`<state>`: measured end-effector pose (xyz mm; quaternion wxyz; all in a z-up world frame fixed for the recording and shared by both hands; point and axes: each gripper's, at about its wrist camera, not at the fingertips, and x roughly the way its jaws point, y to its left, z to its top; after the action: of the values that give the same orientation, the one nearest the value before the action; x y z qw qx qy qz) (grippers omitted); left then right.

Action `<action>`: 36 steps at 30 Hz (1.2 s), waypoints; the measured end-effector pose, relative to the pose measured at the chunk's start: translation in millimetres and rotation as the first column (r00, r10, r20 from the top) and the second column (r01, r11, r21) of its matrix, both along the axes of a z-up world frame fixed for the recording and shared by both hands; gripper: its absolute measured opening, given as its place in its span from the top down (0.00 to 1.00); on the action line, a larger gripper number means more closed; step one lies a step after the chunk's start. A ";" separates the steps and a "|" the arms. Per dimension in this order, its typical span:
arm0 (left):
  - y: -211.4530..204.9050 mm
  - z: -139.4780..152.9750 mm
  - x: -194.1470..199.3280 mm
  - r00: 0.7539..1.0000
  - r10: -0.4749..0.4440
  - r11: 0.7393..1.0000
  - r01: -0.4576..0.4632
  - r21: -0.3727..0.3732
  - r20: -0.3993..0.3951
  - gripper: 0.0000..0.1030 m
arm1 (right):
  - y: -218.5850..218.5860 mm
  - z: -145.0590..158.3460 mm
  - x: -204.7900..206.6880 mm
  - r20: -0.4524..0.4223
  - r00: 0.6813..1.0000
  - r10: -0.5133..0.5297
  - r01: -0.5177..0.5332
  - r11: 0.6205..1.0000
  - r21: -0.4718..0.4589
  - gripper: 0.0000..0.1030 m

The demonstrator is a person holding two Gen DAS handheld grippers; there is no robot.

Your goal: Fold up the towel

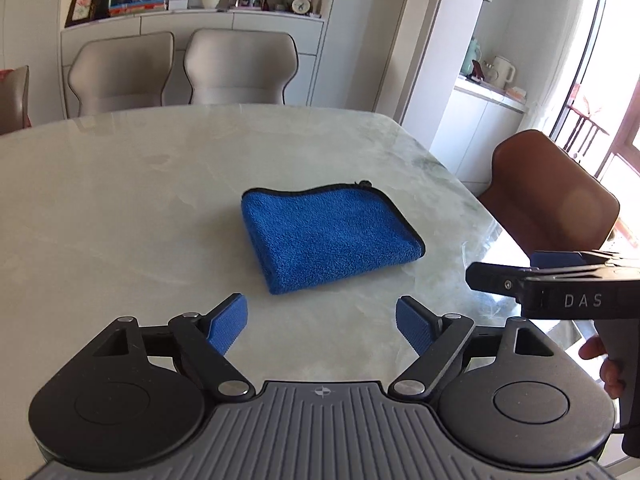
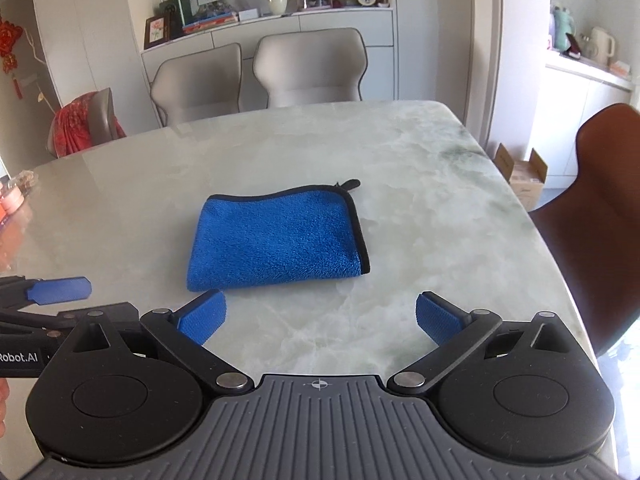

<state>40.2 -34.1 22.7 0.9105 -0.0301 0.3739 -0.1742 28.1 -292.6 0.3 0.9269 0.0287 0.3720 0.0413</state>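
A blue towel (image 1: 328, 236) with black edging lies folded into a small thick rectangle on the marble table (image 1: 120, 200); it also shows in the right wrist view (image 2: 280, 240). My left gripper (image 1: 322, 322) is open and empty, just short of the towel's near edge. My right gripper (image 2: 320, 320) is open and empty, also just short of the towel. The right gripper shows from the side at the right edge of the left wrist view (image 1: 500, 276). The left gripper shows at the left edge of the right wrist view (image 2: 60, 290).
Two beige chairs (image 1: 180, 68) stand at the table's far side and a brown chair (image 1: 552, 192) at its right. A red-draped chair (image 2: 84, 124) stands at the far left. A cardboard box (image 2: 520, 176) sits on the floor beyond the table's right edge.
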 end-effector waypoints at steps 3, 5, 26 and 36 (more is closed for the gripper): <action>5.5 7.6 -11.2 1.000 0.016 1.000 -0.016 0.000 0.008 0.16 | 5.8 5.4 -14.5 0.007 1.000 -0.018 0.018 0.999 -0.027 0.01; 9.0 12.2 -19.5 0.999 0.029 1.000 -0.029 0.001 0.026 0.14 | 8.2 8.9 -22.9 0.013 0.999 -0.033 0.034 0.999 -0.036 0.01; 26.7 26.7 -63.1 0.995 0.035 0.997 -0.042 0.071 0.091 0.10 | 29.6 23.5 -74.8 0.053 0.995 -0.088 0.091 0.994 -0.054 0.01; 38.2 26.0 -67.1 0.994 0.017 0.996 -0.026 0.080 0.104 0.10 | 40.9 19.6 -80.2 0.046 0.993 -0.104 0.106 0.993 -0.049 0.01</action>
<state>-27.0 4.1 48.7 0.9309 0.0118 0.3326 -0.1504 -52.1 -251.7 19.9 0.9361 0.0236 0.3506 -0.0165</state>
